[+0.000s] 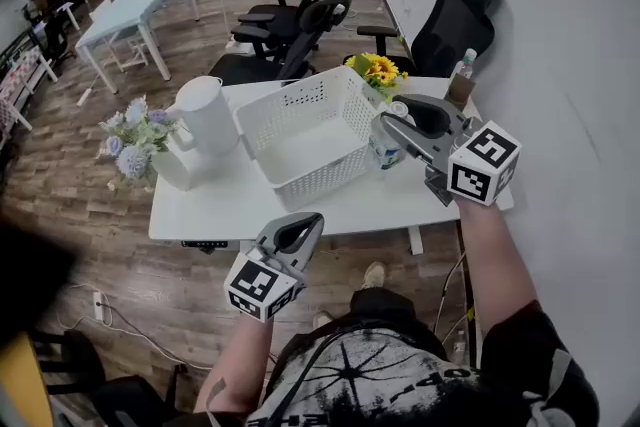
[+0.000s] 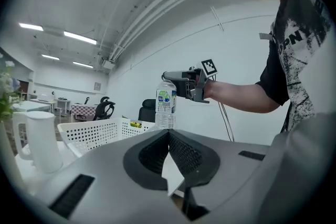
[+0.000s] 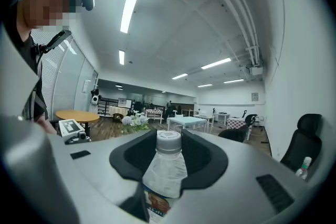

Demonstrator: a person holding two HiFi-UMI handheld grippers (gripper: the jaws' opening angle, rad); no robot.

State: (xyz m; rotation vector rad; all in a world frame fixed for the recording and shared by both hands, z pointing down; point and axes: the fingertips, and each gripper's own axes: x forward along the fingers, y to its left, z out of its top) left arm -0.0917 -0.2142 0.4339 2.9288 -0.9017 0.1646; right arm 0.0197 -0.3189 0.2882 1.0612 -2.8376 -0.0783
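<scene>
Head view: right tongs point(image 1: 390, 130) grip the water bottle point(image 1: 384, 153), upright just beside the white basket point(image 1: 300, 95) on the counter point(image 1: 230, 200); left tongs point(image 1: 305, 227) hang off the counter's near edge.
Left gripper view: jaws together, nothing between them.
Right gripper view: jaws clamped on the water bottle point(image 3: 167, 168) below its cap.

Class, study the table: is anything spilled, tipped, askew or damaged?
Nothing is spilled, tipped or damaged. Only the white basket sits askew to the table edges. The water bottle stands upright in the right claw; the left claw is shut, empty.
</scene>
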